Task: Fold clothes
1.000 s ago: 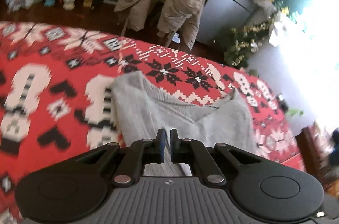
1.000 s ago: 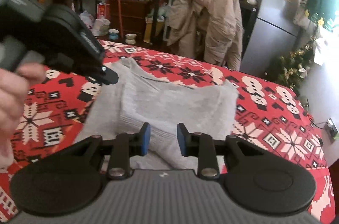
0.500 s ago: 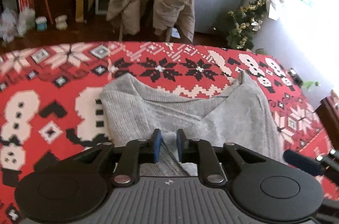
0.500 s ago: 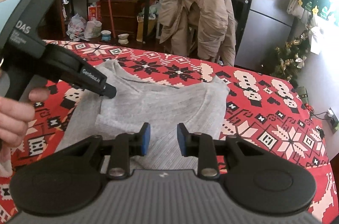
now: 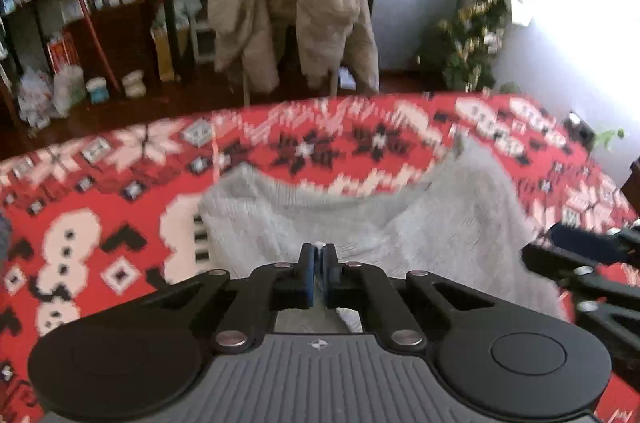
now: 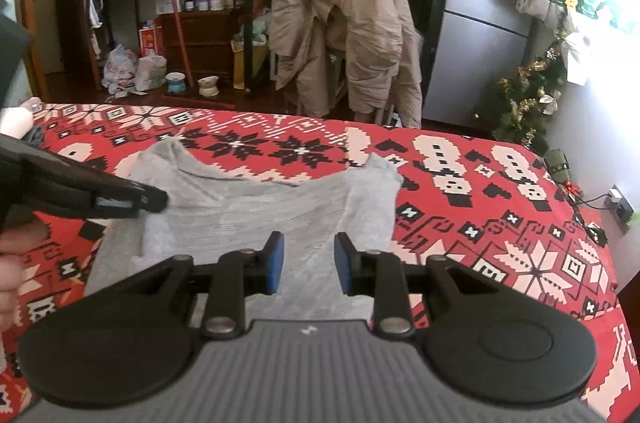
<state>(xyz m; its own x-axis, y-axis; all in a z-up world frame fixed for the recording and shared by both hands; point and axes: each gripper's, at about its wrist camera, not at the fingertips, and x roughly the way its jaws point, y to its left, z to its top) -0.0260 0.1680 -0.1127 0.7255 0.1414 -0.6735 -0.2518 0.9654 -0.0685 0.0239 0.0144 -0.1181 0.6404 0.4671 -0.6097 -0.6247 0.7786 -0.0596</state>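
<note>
Two grippers work over one grey sweater [image 6: 256, 219] that lies spread on a red patterned blanket [image 6: 500, 223], its neckline toward the far edge. The left gripper [image 5: 319, 259] has its blue pads pressed almost together, and a thin bit of grey knit shows pinched between them near the sweater's left side. Seen from the right wrist, that gripper's dark tip [image 6: 152, 201] rests at the sweater's left edge, with the person's hand [image 6: 12, 255] behind it at the picture's left border. The right gripper [image 6: 308, 263] hangs above the sweater's lower middle with a narrow gap between its pads; nothing is caught in that gap, and the grey cloth shows through it. Beyond the blanket a beige coat [image 6: 348, 35] hangs over a chair, a grey fridge [image 6: 472, 55] stands to its right, and cluttered dark shelves [image 6: 192, 11] fill the left of the room.
</note>
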